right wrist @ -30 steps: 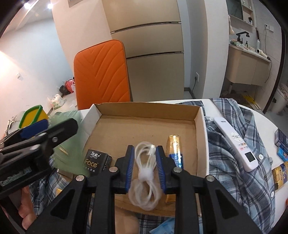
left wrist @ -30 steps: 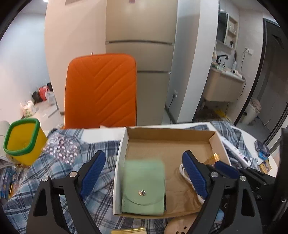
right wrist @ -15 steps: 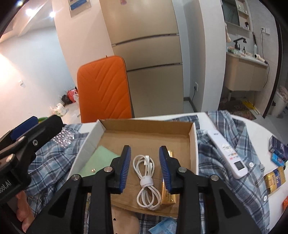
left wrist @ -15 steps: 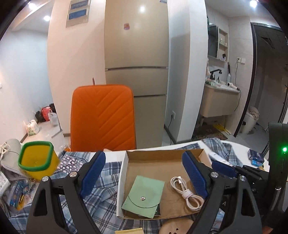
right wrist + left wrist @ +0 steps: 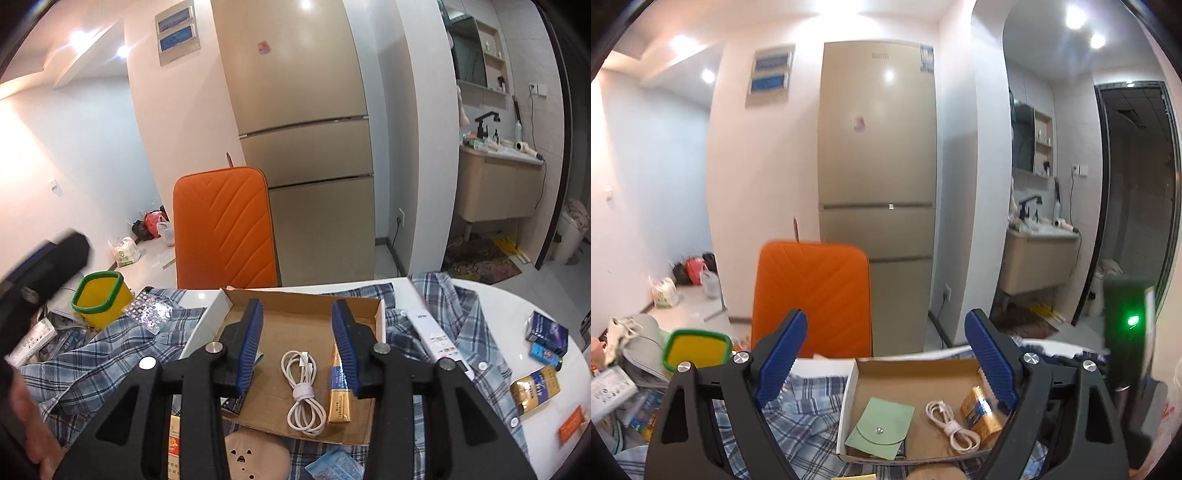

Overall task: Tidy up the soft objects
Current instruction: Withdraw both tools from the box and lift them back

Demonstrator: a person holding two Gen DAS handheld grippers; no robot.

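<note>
Both claws are hanging above the table, over a blue checked cotton shirt (image 5: 92,369) that is lying spread under everything. The right gripper (image 5: 297,345) is standing partly open; its jaws have just been opening, and they are holding nothing. The coiled white charging cable (image 5: 303,380) is lying free below the gap, on the floor of the shallow brown cardboard box (image 5: 306,301). A gold and blue foil packet (image 5: 340,387) is lying just beside the cable, at its 3 o'clock. The left gripper (image 5: 886,363) is standing wide open and is empty too. In its view, the soft pale green pouch with a snap button (image 5: 882,424) is resting in the box at 9 o'clock from the cable. A white remote control (image 5: 437,339) is lying on the shirt at 3 o'clock of the box. Farther, at 10 o'clock, a yellow cup with a green rim (image 5: 101,297) is standing. Behind the table, at 12 o'clock, an orange padded chair back (image 5: 225,229) is standing before a tall beige refrigerator (image 5: 295,110).
</note>
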